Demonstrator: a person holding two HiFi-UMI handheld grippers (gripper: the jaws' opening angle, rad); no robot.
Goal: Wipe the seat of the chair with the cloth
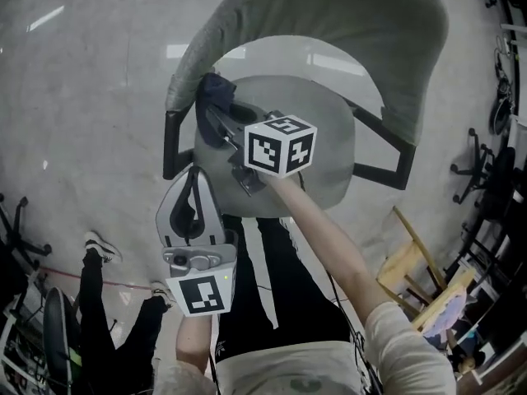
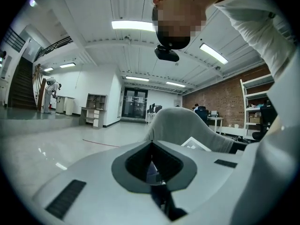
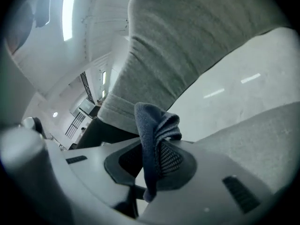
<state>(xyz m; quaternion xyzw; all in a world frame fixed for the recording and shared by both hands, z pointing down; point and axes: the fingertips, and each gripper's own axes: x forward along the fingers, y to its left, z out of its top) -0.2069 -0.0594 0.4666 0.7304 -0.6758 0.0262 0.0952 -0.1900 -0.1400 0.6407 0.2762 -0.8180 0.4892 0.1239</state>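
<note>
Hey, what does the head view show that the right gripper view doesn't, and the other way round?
Only the head view shows the left gripper with its jaws together, the chair's black arm frame and a wooden chair off to the side. Only the right gripper view shows up close how the jaws clamp a fold of the cloth, plus a ceiling light. Both show the dark cloth, the right gripper, the grey backrest and the seat.
</note>
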